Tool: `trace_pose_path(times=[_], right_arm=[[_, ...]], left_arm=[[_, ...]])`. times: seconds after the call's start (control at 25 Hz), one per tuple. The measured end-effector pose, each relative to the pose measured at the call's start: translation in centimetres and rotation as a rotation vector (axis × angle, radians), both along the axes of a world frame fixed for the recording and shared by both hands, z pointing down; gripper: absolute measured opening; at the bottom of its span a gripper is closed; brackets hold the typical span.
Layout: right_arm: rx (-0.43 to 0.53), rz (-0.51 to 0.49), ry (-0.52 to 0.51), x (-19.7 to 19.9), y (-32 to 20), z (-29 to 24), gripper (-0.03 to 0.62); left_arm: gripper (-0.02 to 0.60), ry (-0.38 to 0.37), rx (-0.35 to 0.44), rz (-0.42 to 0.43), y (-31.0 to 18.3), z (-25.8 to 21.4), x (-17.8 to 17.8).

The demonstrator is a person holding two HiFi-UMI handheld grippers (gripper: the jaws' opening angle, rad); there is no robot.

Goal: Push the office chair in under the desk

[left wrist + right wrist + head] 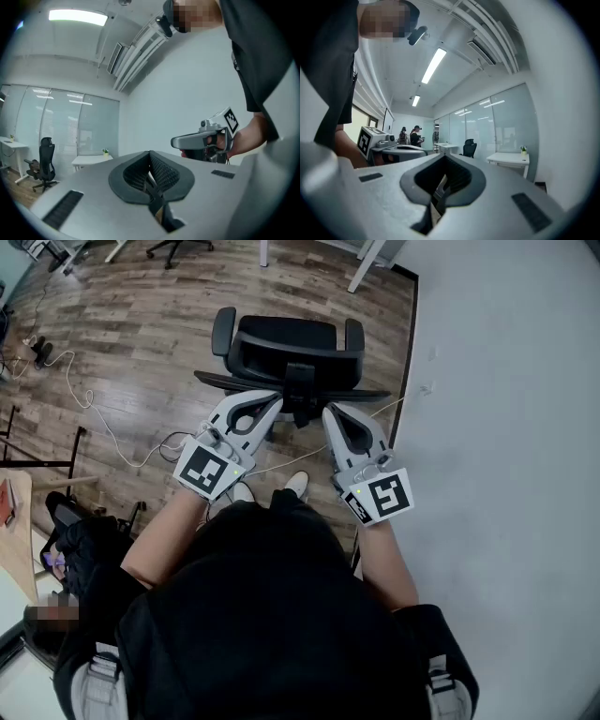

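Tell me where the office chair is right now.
In the head view the office chair stands at top centre on the wood floor, just beyond the left gripper and right gripper.

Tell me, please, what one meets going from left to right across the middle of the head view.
white cable on the floor → left gripper → right gripper → white wall. The office chair spans both grippers, so it has no clear place in the order.

Wood-plank floor [141,334] meets a white wall [506,381]; glass partitions [506,122], white desks [508,159], ceiling strip lights [433,65]
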State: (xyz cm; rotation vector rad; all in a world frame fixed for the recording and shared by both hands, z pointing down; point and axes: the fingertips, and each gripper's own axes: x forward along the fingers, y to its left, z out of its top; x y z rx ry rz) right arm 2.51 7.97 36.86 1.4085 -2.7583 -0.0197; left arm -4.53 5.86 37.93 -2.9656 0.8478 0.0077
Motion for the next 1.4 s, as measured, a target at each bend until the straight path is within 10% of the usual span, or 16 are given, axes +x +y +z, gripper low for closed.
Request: trace_pose_path(times=[0.68, 1.4], right_arm=[[-0.051, 0.01, -0.051, 1.5, -1.1, 0.9, 0.003], [-0.28, -0.055, 0.149, 4.8, -4.2, 8.1, 0.122]], left_arm=[[0.01, -0.044, -0.001, -0.019, -0.4, 1.3, -0.2], [0.136, -0.314, -0.077, -0.01, -4.6, 8.3, -2.3]])
